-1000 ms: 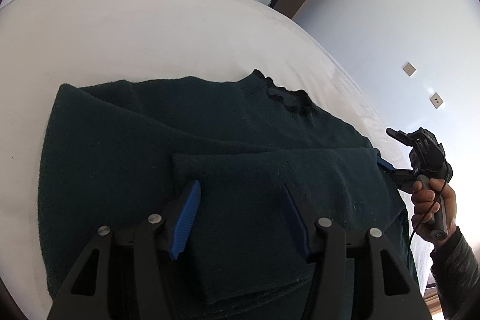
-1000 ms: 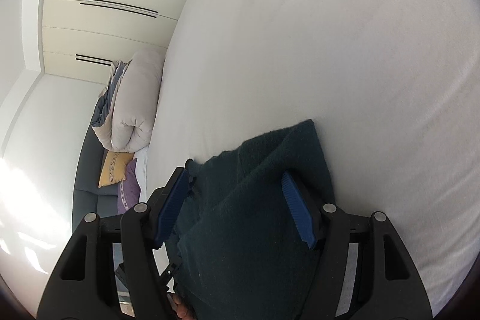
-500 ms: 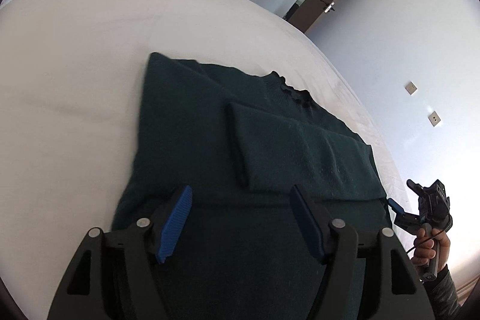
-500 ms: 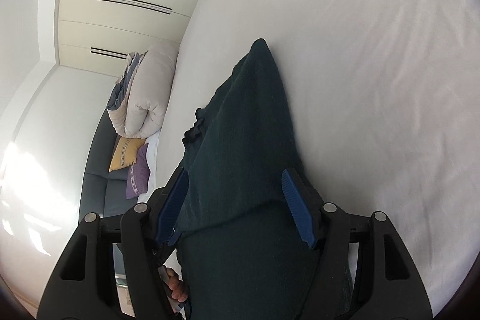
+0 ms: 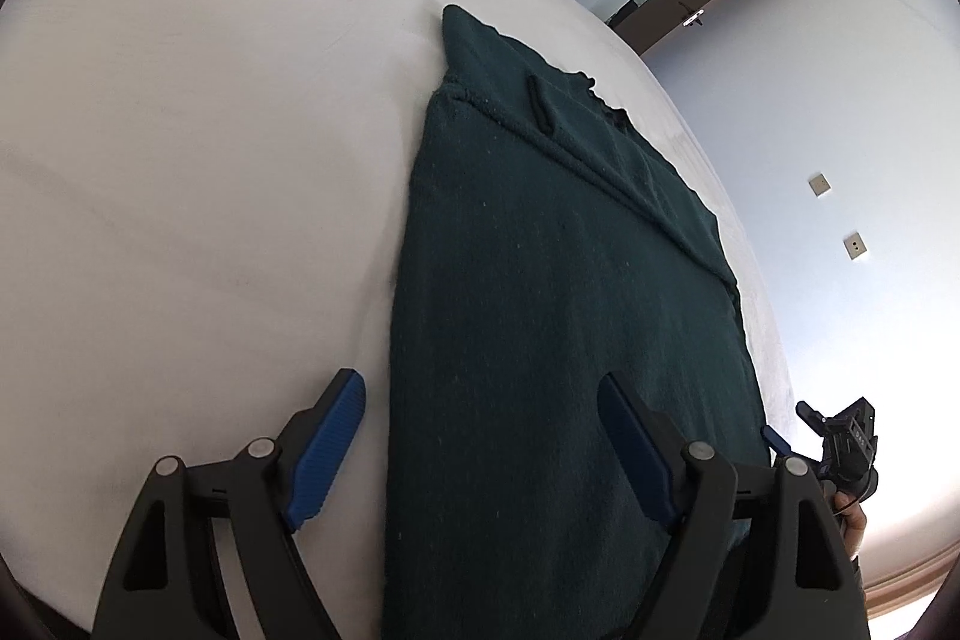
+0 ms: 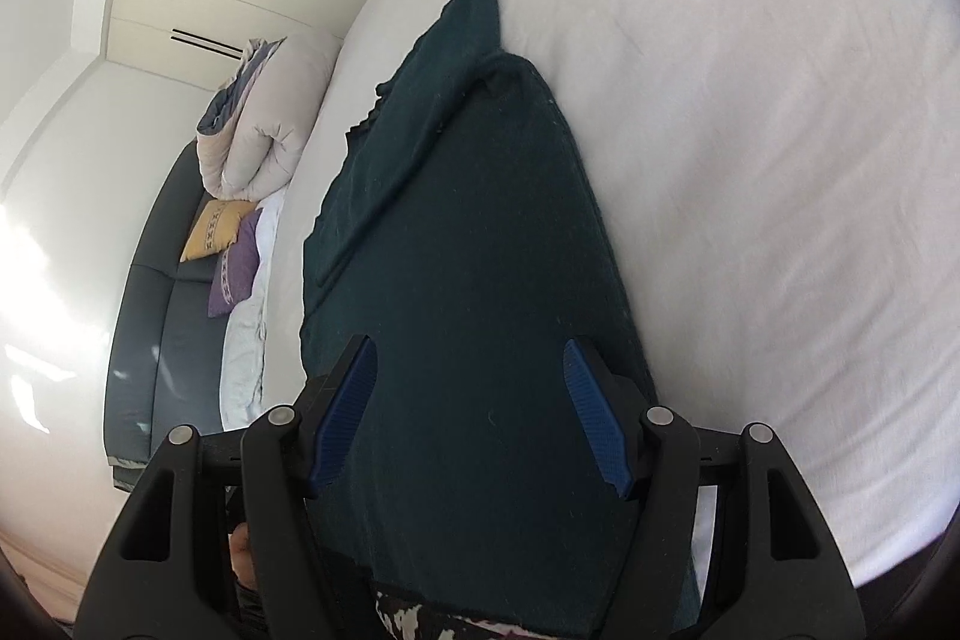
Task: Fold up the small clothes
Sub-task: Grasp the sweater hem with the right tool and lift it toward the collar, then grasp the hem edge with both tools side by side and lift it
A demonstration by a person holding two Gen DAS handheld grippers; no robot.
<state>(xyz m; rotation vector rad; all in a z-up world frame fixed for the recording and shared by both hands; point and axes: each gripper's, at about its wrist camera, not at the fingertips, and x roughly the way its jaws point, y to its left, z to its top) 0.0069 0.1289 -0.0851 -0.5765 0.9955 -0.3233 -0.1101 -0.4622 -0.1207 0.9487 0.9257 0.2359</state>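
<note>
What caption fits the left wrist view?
Open left gripper above a folded dark green sweater on a white bed.

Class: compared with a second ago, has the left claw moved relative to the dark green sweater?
Yes. The left claw has drawn back toward the sweater hem and shifted left, now straddling its left edge.

Daylight fills the room, soft and even across the white bed sheet (image 5: 210, 172), which reads pale and nearly shadowless. In the right wrist view a blown-out glare burns at nine o'clock over the wall (image 6: 42, 280), washing detail away. The left wrist view glows warm and overexposed at four o'clock. The dark green sweater (image 5: 558, 328) swallows light; its knit is sharp mid-frame, murky toward six o'clock. A small dark smudge sits at one o'clock in the right wrist view. Both views bow hard at the rims, with black vignette corners.
</note>
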